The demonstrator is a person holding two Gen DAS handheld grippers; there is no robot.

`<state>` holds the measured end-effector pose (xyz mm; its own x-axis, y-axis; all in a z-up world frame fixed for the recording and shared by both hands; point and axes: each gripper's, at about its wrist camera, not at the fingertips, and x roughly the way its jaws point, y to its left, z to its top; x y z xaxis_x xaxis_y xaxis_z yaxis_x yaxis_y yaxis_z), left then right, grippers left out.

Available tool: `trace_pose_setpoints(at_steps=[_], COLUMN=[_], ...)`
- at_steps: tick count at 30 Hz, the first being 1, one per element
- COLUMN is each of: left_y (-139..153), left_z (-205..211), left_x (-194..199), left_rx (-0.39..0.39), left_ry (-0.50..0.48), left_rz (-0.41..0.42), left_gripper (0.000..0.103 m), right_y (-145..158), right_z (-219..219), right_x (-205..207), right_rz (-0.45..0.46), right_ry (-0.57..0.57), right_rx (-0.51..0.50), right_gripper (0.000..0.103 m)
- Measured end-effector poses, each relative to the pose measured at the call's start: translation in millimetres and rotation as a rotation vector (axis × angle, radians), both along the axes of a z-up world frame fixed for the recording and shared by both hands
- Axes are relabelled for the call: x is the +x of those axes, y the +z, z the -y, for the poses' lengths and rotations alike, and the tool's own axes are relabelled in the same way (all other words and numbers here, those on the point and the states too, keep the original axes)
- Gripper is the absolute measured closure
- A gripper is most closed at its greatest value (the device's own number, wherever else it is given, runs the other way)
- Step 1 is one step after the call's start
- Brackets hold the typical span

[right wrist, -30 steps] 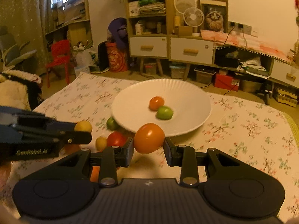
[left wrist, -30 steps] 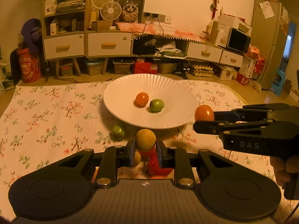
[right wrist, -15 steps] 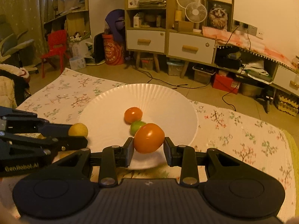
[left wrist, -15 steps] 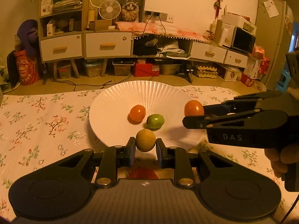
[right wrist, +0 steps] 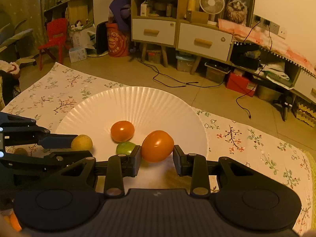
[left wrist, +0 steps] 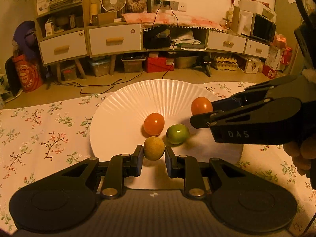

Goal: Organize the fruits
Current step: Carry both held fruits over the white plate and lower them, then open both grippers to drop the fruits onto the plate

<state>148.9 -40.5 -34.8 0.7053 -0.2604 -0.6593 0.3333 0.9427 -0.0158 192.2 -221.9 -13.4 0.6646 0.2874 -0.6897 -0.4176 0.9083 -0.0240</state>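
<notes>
Fruits: left fingers (left wrist: 153,154) clamp a yellow fruit (left wrist: 153,151), right fingers (right wrist: 157,155) clamp an orange tomato (right wrist: 157,145).

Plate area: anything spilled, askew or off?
Nothing stands out. White paper plate sits flat, holding an orange tomato and a green fruit. Both grippers carry fruit over it.

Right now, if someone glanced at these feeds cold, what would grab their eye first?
Both tongs hover over the white paper plate, each gripping a fruit: the left tongs a yellow fruit, the right tongs an orange tomato. An orange fruit and a green one already lie mid-plate.
</notes>
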Motion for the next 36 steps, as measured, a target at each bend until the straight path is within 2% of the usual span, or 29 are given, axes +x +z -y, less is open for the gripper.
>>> trace_pose_setpoints(at_steps=[18,25,29,32,36], left_y=[-3,-1,3,6,12], left_z=[3,4,3,2,-3], left_x=[13,10,5,0,-6], left_rx=[-0.009,0.008,0.011,0.013,0.008], left_ry=[0.009,0.011,0.009,0.004,0.000], left_rz=[-0.025,-0.013,-0.001,0.010,0.015], left_gripper=[0.075,0.068,0.061,0.052,0.047], right_y=[-1,2,5,8,14], right_z=[2,3,6,9,13], right_x=[14,10,6,2,-5], right_rz=[-0.006,0.004,0.011,0.015,0.024], right_ry=[0.002,0.012,0.004,-0.001,-0.018], right_rx=[-0.006,-0.009,-0.012,-0.002,0.014], right_gripper=[0.072,0.060,0.051,0.047,0.043])
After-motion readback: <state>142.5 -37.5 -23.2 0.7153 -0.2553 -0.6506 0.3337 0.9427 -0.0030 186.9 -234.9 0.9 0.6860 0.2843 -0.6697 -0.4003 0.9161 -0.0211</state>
